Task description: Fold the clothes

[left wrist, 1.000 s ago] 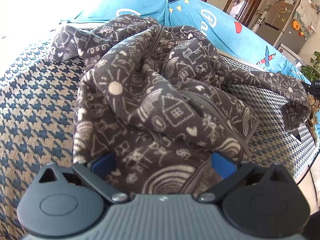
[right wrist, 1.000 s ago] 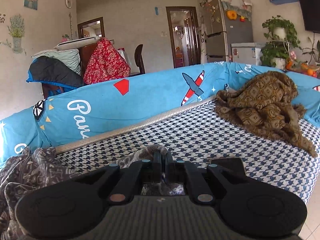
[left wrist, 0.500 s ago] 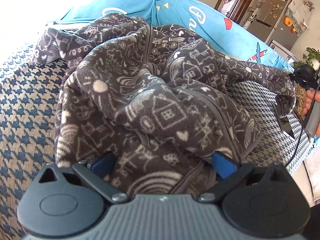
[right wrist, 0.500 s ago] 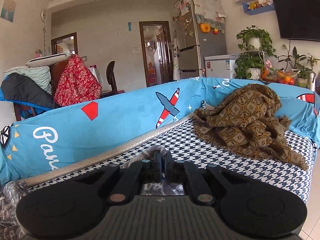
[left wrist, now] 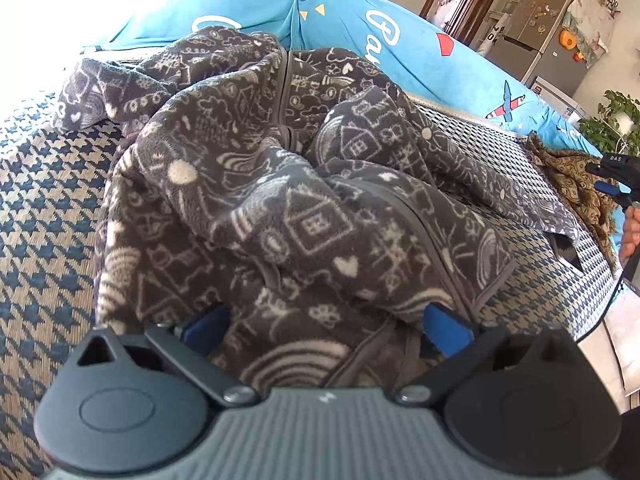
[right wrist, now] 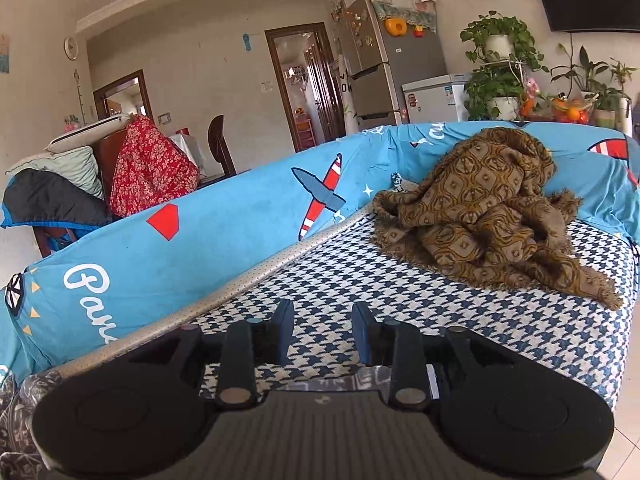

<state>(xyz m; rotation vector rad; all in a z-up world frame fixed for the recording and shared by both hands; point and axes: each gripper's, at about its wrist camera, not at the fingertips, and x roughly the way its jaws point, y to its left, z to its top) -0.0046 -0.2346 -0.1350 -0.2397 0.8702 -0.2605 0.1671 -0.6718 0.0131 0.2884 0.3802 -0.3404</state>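
1. Grey fleece jacket (left wrist: 280,208), printed with pale doodles, lies crumpled on the houndstooth sofa seat (left wrist: 44,200), directly under and ahead of my left gripper (left wrist: 324,324).
2. Its blue fingers (left wrist: 444,326) stand wide apart, straddling the near hem; I cannot tell whether they press on it.
3. The zip runs away from me toward the blue backrest (left wrist: 400,36); one sleeve trails right.
4. My right gripper (right wrist: 322,334) has just been opening, with nothing between its jaws, past that sleeve's end. The left is nearer the body.

Left wrist view looks steeply down, close over the grey fleece (left wrist: 280,200) on the sofa seat (left wrist: 44,208); right wrist view faces nearly level along the seat toward the brown throw (right wrist: 480,216), which both share
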